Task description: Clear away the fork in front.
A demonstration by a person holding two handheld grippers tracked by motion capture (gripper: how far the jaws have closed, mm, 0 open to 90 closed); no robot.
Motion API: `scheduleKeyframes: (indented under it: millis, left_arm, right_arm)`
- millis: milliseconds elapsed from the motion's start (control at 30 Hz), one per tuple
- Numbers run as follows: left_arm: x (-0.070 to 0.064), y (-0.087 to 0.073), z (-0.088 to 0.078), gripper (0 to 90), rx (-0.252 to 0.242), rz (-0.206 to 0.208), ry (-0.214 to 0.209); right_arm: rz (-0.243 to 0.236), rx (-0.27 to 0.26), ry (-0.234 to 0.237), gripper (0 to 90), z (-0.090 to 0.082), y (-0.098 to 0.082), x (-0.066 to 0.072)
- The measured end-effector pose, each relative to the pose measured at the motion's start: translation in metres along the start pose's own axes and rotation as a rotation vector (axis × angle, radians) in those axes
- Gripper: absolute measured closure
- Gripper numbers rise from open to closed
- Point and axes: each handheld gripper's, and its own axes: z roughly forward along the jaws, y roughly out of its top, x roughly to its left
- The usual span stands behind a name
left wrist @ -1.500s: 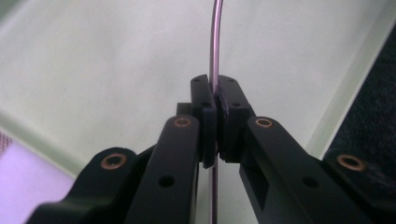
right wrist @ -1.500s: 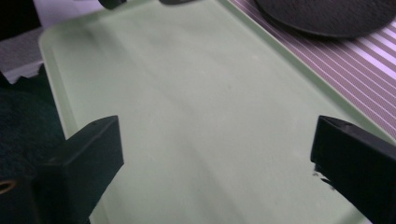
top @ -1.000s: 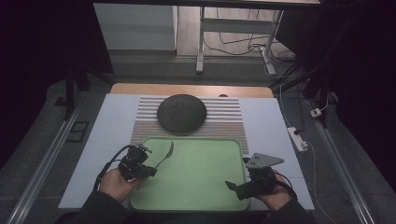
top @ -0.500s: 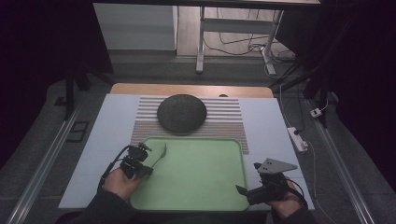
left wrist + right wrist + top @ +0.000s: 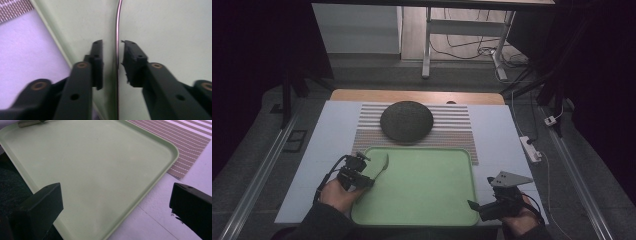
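The left gripper [image 5: 112,62] straddles a thin spoon [image 5: 380,162] handle, jaws parted either side, not clenched, at the tray's [image 5: 422,212] left edge. The right gripper [image 5: 477,207] waits released by the near-right corner.

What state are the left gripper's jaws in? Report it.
Open, not clamped. In its own view the left gripper has a visible gap on both sides of the thin metal utensil running between its jaws, above the green tray.
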Motion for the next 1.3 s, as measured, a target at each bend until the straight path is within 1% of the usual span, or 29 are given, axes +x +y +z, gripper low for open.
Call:
scheduleKeyframes:
  millis: [67,167,233,300,367,433,500,600,700,800,867,1033,1100,1233,1300]
  left_arm:
    - [0.002,0.001,-0.004,66.2,-0.028,0.015,-0.003]
    - [0.005,0.004,-0.008,65.4,-0.066,0.045,-0.032]
    - [0.007,0.008,-0.007,66.5,-0.073,0.061,-0.054]
    - [0.008,0.014,-0.005,70.3,-0.067,0.086,-0.063]
    - [0.008,0.021,-0.004,76.6,-0.064,0.105,-0.056]
    - [0.009,0.027,-0.005,82.0,-0.072,0.116,-0.044]
    - [0.009,0.034,-0.005,88.6,-0.075,0.139,-0.041]
    - [0.008,0.044,-0.001,88.9,-0.072,0.17,-0.034]
    - [0.005,0.051,0.005,88.9,-0.071,0.175,-0.026]
    - [0.003,0.053,0.008,88.9,-0.076,0.176,-0.017]
    - [0.002,0.054,0.01,88.9,-0.078,0.176,-0.019]
    - [-0.002,0.054,0.012,88.9,-0.08,0.185,-0.038]
    - [-0.004,0.054,0.012,88.9,-0.081,0.19,-0.057]
    - [-0.011,0.055,0.016,88.9,-0.071,0.211,-0.067]
    - [-0.014,0.055,0.016,88.9,-0.077,0.22,-0.073]
  right_arm:
    - [0.011,-0.001,-0.003,0.0,-0.002,-0.001,-0.001]
    - [0.026,0.001,-0.009,0.0,-0.004,-0.003,-0.001]
    - [0.035,-0.002,-0.004,0.0,-0.004,-0.004,-0.002]
    - [0.035,0.004,-0.009,0.0,-0.004,-0.004,-0.002]
    - [0.032,0.004,-0.005,0.0,-0.003,-0.004,-0.002]
    - [0.027,0.01,-0.009,0.0,-0.003,-0.003,-0.002]
    - [0.018,0.016,-0.009,0.0,-0.002,-0.003,-0.001]
    - [0.016,0.022,-0.007,0.0,-0.001,-0.003,-0.001]
    - [0.02,0.028,-0.001,0.0,0.0,-0.002,-0.002]
    - [0.019,0.033,0.008,0.0,0.0,-0.002,-0.002]
    - [0.015,0.039,0.01,0.0,0.001,-0.002,-0.002]
    - [0.002,0.055,0.013,0.0,0.002,-0.001,-0.001]
    - [0.002,0.054,0.017,0.0,0.003,-0.001,-0.001]
    - [-0.001,0.061,0.02,0.0,0.003,-0.001,-0.001]
    - [-0.001,0.063,0.022,0.0,0.003,-0.001,-0.001]
